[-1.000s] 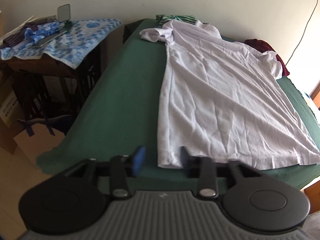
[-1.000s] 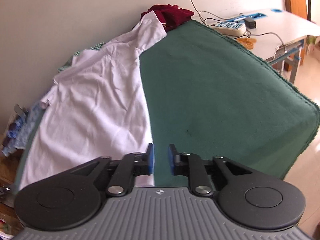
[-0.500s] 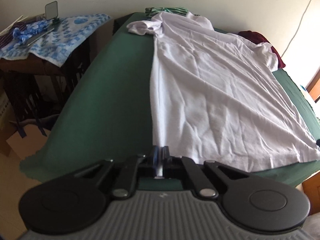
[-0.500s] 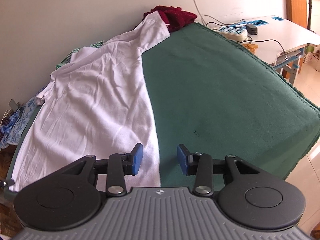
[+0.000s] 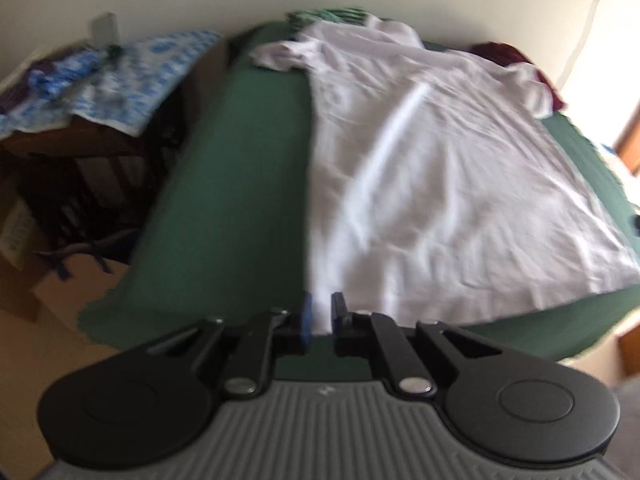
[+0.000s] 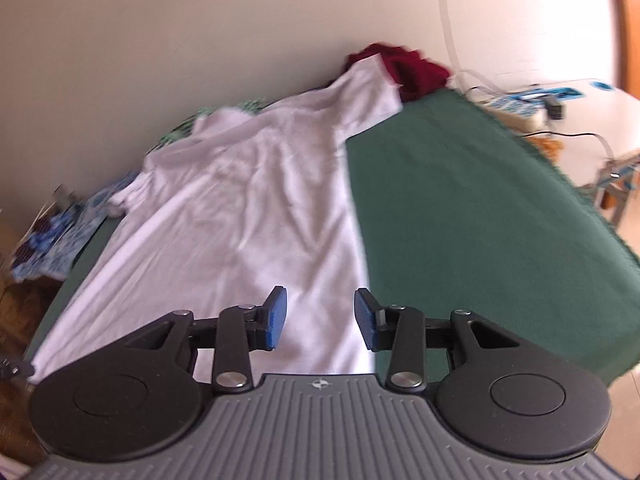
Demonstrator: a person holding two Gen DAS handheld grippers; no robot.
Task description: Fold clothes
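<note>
Since half a second ago, your left gripper (image 5: pixel 321 317) parted slightly around the white shirt (image 5: pixel 440 184) hem corner; your right gripper (image 6: pixel 321 319) spread wide above its opposite edge.

The right gripper (image 6: pixel 320 318) hovers with its blue-padded jaws spread wide above the near hem of the white shirt (image 6: pixel 256 208), which lies flat on the green cover (image 6: pixel 460 200). A dark red garment (image 6: pixel 412 70) sits at the far end, beside the wall.
</note>
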